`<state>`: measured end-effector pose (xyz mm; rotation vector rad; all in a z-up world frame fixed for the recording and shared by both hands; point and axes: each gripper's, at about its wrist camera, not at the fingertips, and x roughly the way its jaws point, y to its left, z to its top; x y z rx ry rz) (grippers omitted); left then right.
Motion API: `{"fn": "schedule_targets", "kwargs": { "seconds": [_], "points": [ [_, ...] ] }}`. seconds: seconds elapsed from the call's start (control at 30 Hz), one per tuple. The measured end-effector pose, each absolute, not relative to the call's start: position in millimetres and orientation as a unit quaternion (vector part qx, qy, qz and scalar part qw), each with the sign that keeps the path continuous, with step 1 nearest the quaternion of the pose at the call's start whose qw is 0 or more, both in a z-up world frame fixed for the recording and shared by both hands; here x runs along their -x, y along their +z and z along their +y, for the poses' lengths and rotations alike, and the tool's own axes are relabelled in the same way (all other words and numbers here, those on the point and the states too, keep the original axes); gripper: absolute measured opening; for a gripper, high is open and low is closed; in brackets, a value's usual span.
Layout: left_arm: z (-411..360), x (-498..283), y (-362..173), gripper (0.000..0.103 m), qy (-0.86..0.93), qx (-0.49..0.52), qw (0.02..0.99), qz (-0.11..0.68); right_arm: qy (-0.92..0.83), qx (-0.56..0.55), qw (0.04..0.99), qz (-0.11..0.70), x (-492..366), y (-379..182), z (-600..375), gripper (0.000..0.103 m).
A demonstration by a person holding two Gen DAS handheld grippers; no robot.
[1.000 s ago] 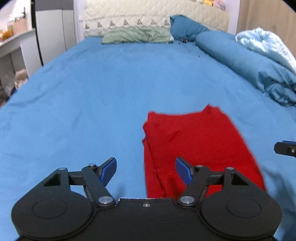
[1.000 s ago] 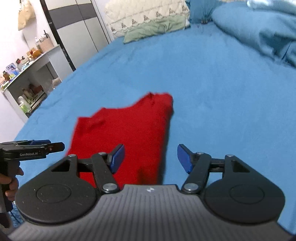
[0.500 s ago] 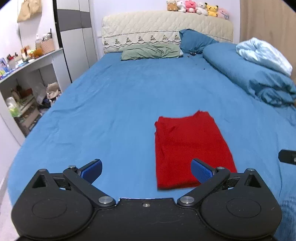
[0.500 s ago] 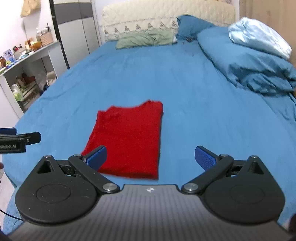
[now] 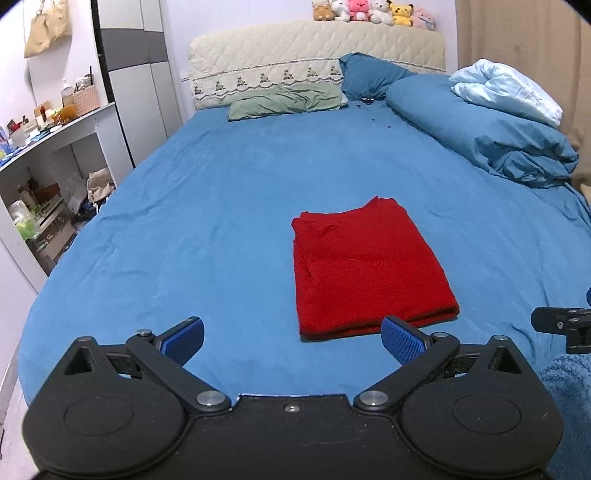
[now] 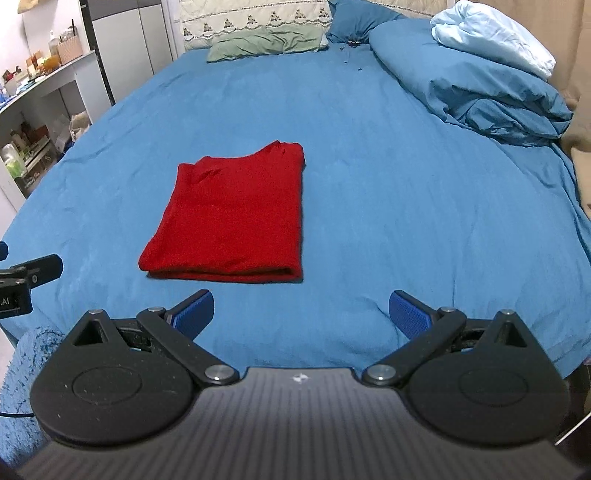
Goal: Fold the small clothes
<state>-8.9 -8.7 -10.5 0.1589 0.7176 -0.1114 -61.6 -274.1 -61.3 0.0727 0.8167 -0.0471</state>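
Right now the red garment (image 5: pixel 365 269) lies folded into a neat rectangle on the blue bed sheet (image 5: pixel 221 206), flat and free of either tool. Its folded edge faces the cameras, with stacked layers showing along that near side, and its far end carries a small raised peak at one corner.

Both tools hang above the near edge of the bed, apart from the cloth. The left gripper (image 5: pixel 291 338) has its jaws spread wide, its blue pads (image 5: pixel 183 338) with nothing between them but open sheet; in its own view the garment sits just beyond the right pad. The right gripper (image 6: pixel 301 314) is likewise spread fully, nothing between its blue pads (image 6: pixel 410 315), and the garment (image 6: pixel 232 221) lies ahead and to the left of its centre. Each tool shows as a black tip at the edge of the other's view.

At the head of the bed a green pillow (image 5: pixel 284 101) rests against a quilted cream headboard (image 5: pixel 314 59), with plush toys (image 5: pixel 369 13) lined up on top. A rumpled blue duvet (image 5: pixel 487 140) stretches along the right side, a pale blue blanket (image 5: pixel 506 90) bunched on it. To the left stands a white shelf unit (image 5: pixel 48 166) crowded with small items.
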Motion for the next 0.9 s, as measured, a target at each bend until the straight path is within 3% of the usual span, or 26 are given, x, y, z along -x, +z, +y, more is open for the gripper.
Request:
{"fn": "schedule_targets", "kwargs": {
  "seconds": [0.9],
  "points": [
    [-2,17,-6,0.103,-0.057,-0.066,0.94,0.33,-0.036,-0.026,0.919,0.393,73,-56,-267,0.103]
  ]
}}
